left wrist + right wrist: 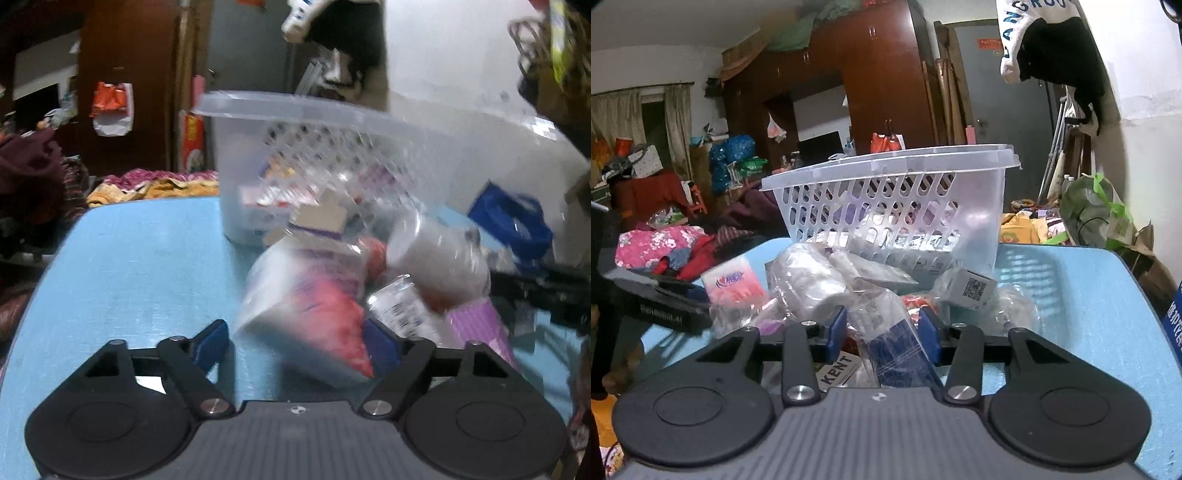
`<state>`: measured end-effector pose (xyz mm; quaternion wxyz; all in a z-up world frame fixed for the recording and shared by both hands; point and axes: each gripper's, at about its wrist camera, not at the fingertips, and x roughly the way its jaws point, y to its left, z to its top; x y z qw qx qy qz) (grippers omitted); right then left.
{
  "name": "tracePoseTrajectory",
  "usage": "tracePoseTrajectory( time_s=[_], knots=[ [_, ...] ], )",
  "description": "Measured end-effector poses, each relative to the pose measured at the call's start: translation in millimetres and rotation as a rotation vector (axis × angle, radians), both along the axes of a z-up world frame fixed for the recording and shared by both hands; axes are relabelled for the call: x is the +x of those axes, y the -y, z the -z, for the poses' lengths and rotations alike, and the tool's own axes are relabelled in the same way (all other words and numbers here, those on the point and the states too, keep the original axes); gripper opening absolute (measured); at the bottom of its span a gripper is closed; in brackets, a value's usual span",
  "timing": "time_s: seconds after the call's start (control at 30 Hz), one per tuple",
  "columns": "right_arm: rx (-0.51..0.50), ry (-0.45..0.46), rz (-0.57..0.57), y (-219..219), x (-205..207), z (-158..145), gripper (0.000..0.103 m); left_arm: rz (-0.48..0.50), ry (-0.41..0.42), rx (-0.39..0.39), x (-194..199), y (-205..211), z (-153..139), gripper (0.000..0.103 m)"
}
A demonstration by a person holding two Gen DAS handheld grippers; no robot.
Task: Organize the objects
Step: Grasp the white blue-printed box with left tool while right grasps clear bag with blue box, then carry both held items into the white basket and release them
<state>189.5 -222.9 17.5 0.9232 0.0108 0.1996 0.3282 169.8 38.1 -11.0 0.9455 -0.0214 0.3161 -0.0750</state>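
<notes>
Left wrist view: the left tongs (297, 343) stand spread wide over the blue tabletop (129, 280), gripping nothing. A red-and-white packet (314, 317) lies between the two blue pads, its right edge close against the right-hand one; whether it touches is lost to motion blur. Just ahead and to the right sits a heap of wrapped goods, among them a clear plastic bag (439, 258) and a printed sachet (402, 310). Farther ahead stands the white slotted basket (295, 110), with a few boxes showing through its wall. The other tool reaches in as a dark bar from the right edge.

Right wrist view: the right tongs (882, 334) are parted to a middling gap and straddle a clear-wrapped blue packet (897, 350). The pads sit close on either side of it, but a firm grip cannot be confirmed. A card marked KENT (836, 369) lies just below the left pad. Ahead, the pile spreads across the tabletop (1089, 295): a pink tissue pack (733, 284) to the left, a crumpled clear bag (809, 277) in the middle, a small box with a QR code (975, 288) to the right. Behind them the basket (886, 173) holds a few flat packs.

By this evidence the sorting is at an early to middle stage: some goods are in the basket, most are loose in front of it.
</notes>
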Motion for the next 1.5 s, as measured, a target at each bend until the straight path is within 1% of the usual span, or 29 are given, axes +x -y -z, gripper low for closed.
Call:
tracePoseTrajectory(
  time_s=[0.07, 0.1, 0.13, 0.2, 0.27, 0.3, 0.33, 0.4, 0.57, 0.63, 0.67, 0.7, 0.8, 0.87, 0.9, 0.97, 1.03, 1.07, 1.1, 1.13, 1.17, 1.2, 1.23, 1.3, 1.37, 1.43, 1.5],
  knots=[
    [0.001, 0.008, 0.003, -0.2, -1.0, -0.4, 0.045, 0.006, -0.009, 0.066, 1.3, 10.0, 0.3, 0.087],
    [0.003, 0.016, 0.009, -0.1, -2.0, -0.6, 0.045, 0.002, -0.004, 0.077, 0.6, 11.9, -0.1, 0.078],
    [0.014, 0.031, 0.017, 1.9, -3.9, -0.9, 0.045, 0.002, 0.005, 0.076, -0.5, 11.5, -0.4, 0.07],
    [0.038, 0.048, 0.022, 5.0, -7.1, -1.2, 0.044, -0.005, 0.026, 0.035, -3.2, 4.9, -1.0, 0.047],
    [0.06, 0.068, 0.026, 7.9, -9.3, -1.7, 0.044, 0.005, 0.048, -0.05, -5.9, -7.2, -1.3, 0.038],
    [0.068, 0.076, 0.028, 9.0, -10.1, -2.1, 0.044, 0.002, 0.062, -0.09, -7.8, -13.4, -1.3, 0.036],
    [0.076, 0.083, 0.031, 10.0, -10.8, -2.2, 0.044, -0.003, 0.076, -0.12, -9.7, -18.1, -1.2, 0.036],
    [0.089, 0.095, 0.035, 11.6, -11.0, -2.5, 0.044, -0.013, 0.116, -0.155, -14.8, -23.2, -1.9, 0.035],
    [0.112, 0.123, 0.066, 14.7, -12.7, -7.5, 0.044, -0.029, 0.227, -0.15, -26.6, -20.2, -6.7, 0.034],
    [0.149, 0.124, 0.057, 18.6, -13.9, -15.5, 0.044, -0.04, 0.279, -0.149, -31.3, -17.3, -11.3, 0.034],
    [0.156, 0.145, 0.063, 19.3, -16.3, -24.1, 0.044, -0.038, 0.299, -0.155, -32.2, -16.8, -15.9, 0.034],
    [0.147, 0.17, 0.067, 17.7, -18.3, -32.1, 0.044, -0.034, 0.321, -0.171, -31.9, -17.2, -23.7, 0.034],
    [0.078, 0.249, 0.062, -0.6, -14.7, -76.5, 0.044, 0.009, 0.366, -0.234, -19.7, -18.7, -56.9, 0.034],
    [0.031, 0.301, 0.069, -18.2, -2.9, -100.8, 0.044, 0.024, 0.376, -0.239, -0.3, -17.1, -82.8, 0.034],
    [-0.007, 0.332, 0.083, -31.4, 9.3, -114.0, 0.044, 0.018, 0.374, -0.236, 14.0, -13.5, -95.0, 0.034],
    [-0.063, 0.328, 0.109, -52.2, 35.9, -125.8, 0.044, 0.013, 0.352, -0.246, 44.3, -7.1, -110.7, 0.034],
    [-0.109, 0.277, 0.114, -69.9, 67.9, -127.6, 0.044, -0.005, 0.32, -0.239, 67.6, 1.0, -116.0, 0.034],
    [-0.132, 0.262, 0.126, -77.2, 80.7, -124.8, 0.044, -0.013, 0.306, -0.25, 77.8, 2.2, -115.3, 0.035],
    [-0.147, 0.262, 0.137, -80.9, 86.4, -122.3, 0.045, -0.02, 0.3, -0.259, 86.6, 2.6, -114.1, 0.041],
    [-0.162, 0.259, 0.148, -84.5, 93.5, -119.9, 0.047, -0.028, 0.294, -0.261, 94.1, 3.2, -112.8, 0.049],
    [-0.164, 0.251, 0.151, -85.3, 95.2, -118.6, 0.064, -0.043, 0.287, -0.257, 99.4, 4.2, -111.5, 0.073],
    [-0.147, 0.239, 0.161, -83.1, 94.9, -117.8, 0.078, -0.06, 0.28, -0.252, 96.7, 2.3, -110.0, 0.09],
    [-0.115, 0.233, 0.174, -78.2, 91.4, -117.7, 0.103, -0.077, 0.278, -0.244, 93.3, 1.2, -108.2, 0.09],
    [-0.051, 0.254, 0.171, -60.9, 74.1, -117.8, 0.103, -0.093, 0.329, -0.218, 73.8, -1.2, -106.1, 0.09],
    [-0.012, 0.224, 0.152, -40.6, 55.6, -113.5, 0.103, -0.107, 0.366, -0.202, 48.2, -3.6, -104.5, 0.09],
    [0.009, 0.176, 0.159, -18.9, 33.8, -96.4, 0.103, -0.094, 0.407, -0.193, 13.3, -4.4, -93.9, 0.091],
    [0.017, 0.133, 0.144, -0.6, 18.0, -70.2, 0.103, -0.063, 0.39, -0.171, -16.3, -0.4, -74.9, 0.093]
  ],
)
